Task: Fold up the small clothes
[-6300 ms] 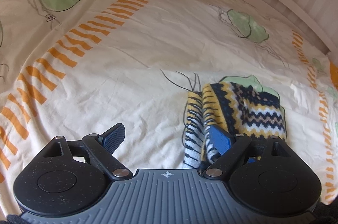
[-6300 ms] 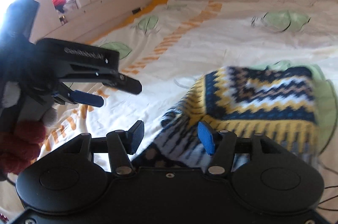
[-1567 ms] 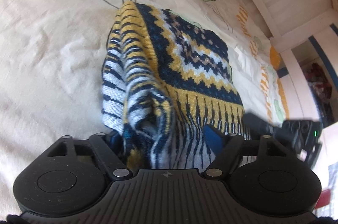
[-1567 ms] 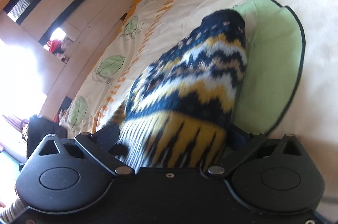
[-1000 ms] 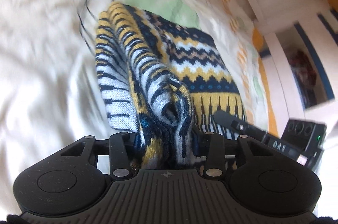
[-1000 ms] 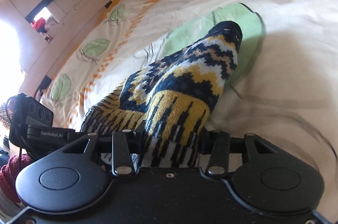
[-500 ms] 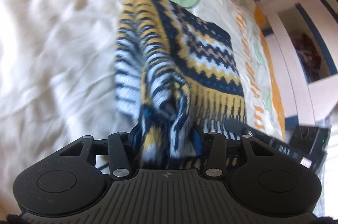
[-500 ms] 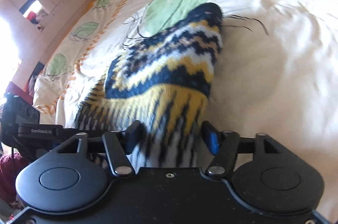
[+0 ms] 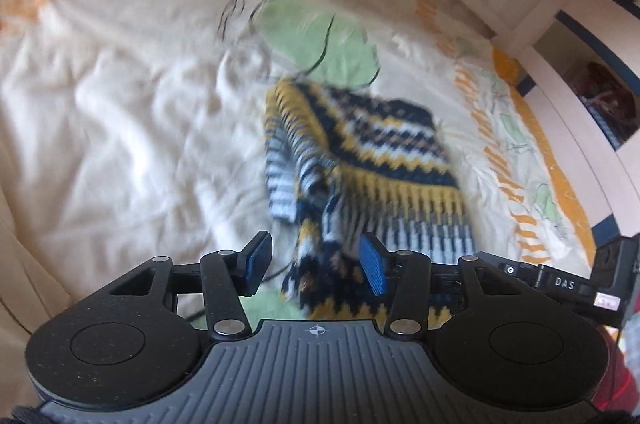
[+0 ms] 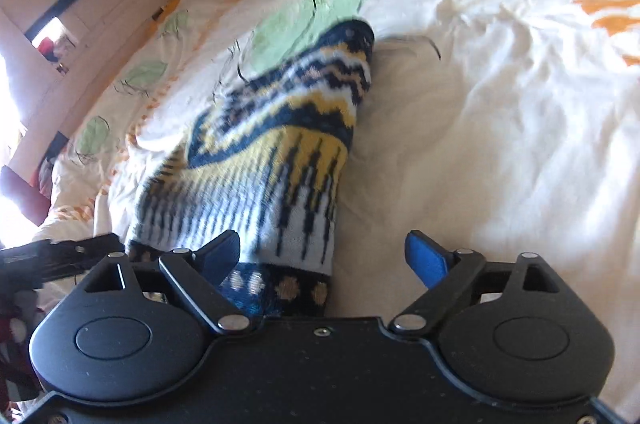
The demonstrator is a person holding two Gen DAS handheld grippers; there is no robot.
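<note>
- Left view: left gripper (image 9: 316,266) spread, sweater (image 9: 360,159) loose between its pads; right gripper (image 9: 560,284) at the edge.
- Right view: right gripper (image 10: 324,256), just opening, stands wide, sweater (image 10: 280,143) between, unpinched, on the sheet (image 10: 500,123).

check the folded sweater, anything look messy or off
Yes. The patterned knit sweater lies folded on the leaf-print bedsheet, but a striped sleeve or edge bunches up along its left side and spills past the near hem rather than lying flat. Both claws, left and right, stand open; the right's jaws have just been opening.
</note>
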